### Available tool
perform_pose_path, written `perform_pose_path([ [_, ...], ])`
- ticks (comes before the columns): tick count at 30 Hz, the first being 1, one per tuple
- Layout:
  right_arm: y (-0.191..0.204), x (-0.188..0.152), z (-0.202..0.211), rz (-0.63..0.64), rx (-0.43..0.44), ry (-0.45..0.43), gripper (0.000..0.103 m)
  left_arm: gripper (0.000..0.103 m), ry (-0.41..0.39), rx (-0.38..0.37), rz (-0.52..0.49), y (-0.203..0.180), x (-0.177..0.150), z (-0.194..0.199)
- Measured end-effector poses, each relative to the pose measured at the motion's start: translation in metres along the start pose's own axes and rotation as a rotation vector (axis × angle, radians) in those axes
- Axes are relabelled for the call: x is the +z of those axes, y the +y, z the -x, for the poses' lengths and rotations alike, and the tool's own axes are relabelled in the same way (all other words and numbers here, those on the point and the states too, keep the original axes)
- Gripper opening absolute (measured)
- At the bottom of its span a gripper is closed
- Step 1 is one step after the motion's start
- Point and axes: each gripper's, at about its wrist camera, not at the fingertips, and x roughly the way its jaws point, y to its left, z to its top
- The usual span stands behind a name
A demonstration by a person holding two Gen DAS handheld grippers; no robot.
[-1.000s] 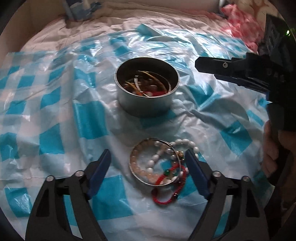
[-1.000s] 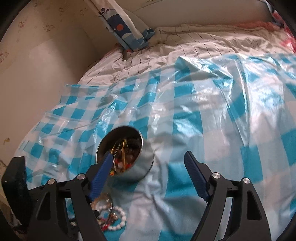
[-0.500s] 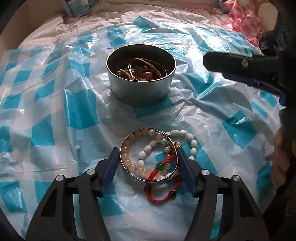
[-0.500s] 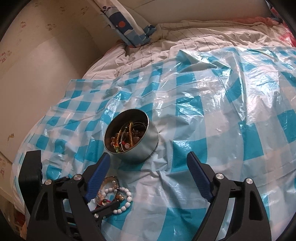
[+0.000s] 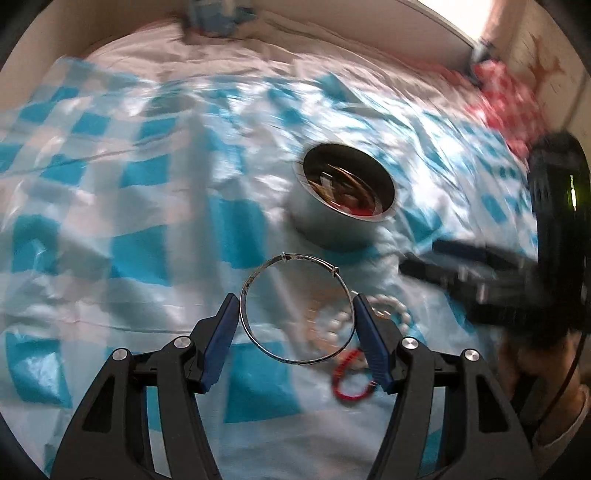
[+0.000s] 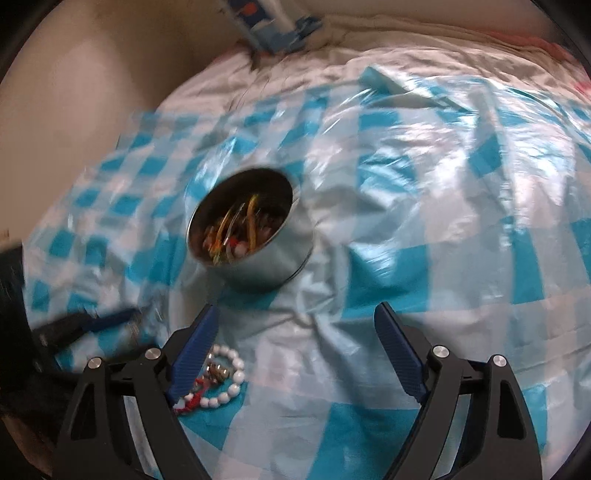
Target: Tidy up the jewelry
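Observation:
My left gripper (image 5: 295,299) is shut on a thin silver bangle (image 5: 306,257), its pads pressing on both sides of the ring and holding it above the sheet. Below it lie a white bead bracelet (image 5: 391,306) and a red cord bracelet (image 5: 347,384). Beyond stands a round metal tin (image 5: 325,232) with several pieces of jewelry inside. In the right wrist view my right gripper (image 6: 295,310) stands open and empty in front of the tin (image 6: 273,266). The bead bracelet (image 6: 229,391) lies by its left finger. The picture is blurred by motion.
A crinkled blue-and-white checked plastic sheet (image 6: 406,184) covers the bed. A blue patterned pillow (image 6: 266,26) lies at the back and pink cloth (image 5: 509,99) at the far right. A beige wall (image 6: 55,110) bounds the left side. A hand (image 5: 535,369) holds the right gripper's handle.
My left gripper closed on the silver bangle and lifted it off the pile of bracelets. The right gripper came lower, nearer the tin and the bracelets.

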Motion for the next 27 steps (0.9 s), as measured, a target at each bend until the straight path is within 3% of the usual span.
perform_pose_path([
  [3, 0.026, -0.005, -0.01, 0.118, 0.007, 0.023, 0.082, 0.06, -0.016, 0.005, 0.051, 0.014, 0.001, 0.006],
  [4, 0.037, -0.006, -0.013, 0.166, 0.012, 0.027, 0.077, 0.06, -0.018, 0.007, 0.058, 0.016, 0.001, 0.007],
  [8, 0.061, -0.011, -0.028, 0.273, -0.018, 0.05, 0.05, 0.06, -0.017, 0.007, 0.057, 0.019, 0.0, 0.008],
  [14, 0.07, -0.017, -0.039, 0.337, -0.063, 0.088, 0.01, 0.06, -0.017, 0.009, 0.037, 0.016, -0.002, 0.009],
  [22, 0.039, -0.029, 0.016, 0.186, -0.019, 0.01, 0.009, 0.06, -0.018, -0.002, 0.0, 0.006, -0.003, 0.014],
  [27, 0.014, -0.057, 0.055, 0.099, -0.003, -0.012, 0.009, 0.06, -0.014, 0.004, -0.028, 0.0, -0.007, 0.016],
])
